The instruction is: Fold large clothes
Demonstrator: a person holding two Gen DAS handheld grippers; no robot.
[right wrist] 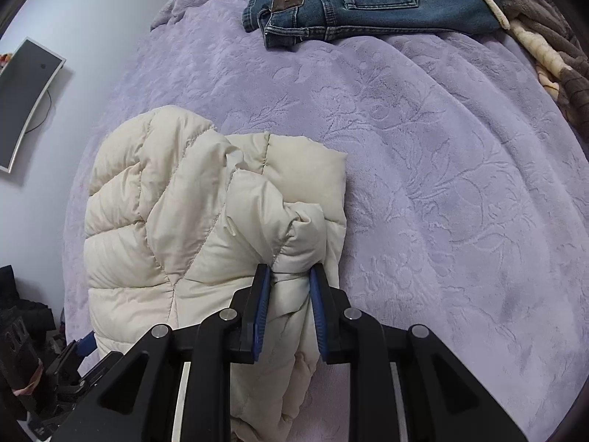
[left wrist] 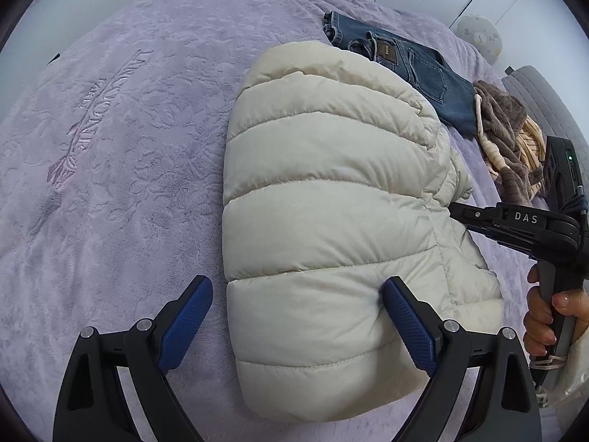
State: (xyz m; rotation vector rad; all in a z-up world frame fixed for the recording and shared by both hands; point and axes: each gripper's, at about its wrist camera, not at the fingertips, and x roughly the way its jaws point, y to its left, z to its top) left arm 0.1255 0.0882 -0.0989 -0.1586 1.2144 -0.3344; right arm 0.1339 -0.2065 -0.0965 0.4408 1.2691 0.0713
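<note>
Two grippers, left gripper (left wrist: 298, 294) fingers spread, right gripper (right wrist: 291, 276) pinching puffer jacket (right wrist: 176, 221) edge, bare blanket (right wrist: 460, 221) beyond.

Jacket (left wrist: 331, 191): cream quilted cloth, smooth with a faint sheen, puffed between stitched seams. Blanket (left wrist: 129, 147): lilac plush, matt, embossed with a floral relief and stitched lettering. Jeans (right wrist: 368, 3): blue denim, coarse weave, brown patch that looks like leather. Pile beside them (left wrist: 508, 136): brown fuzzy cloth, perhaps knit; too blurred to be sure. Left gripper (left wrist: 298, 324): matt black plastic, silver metal pins; pads (left wrist: 408, 328) blue, knurled, rubbery.
</note>
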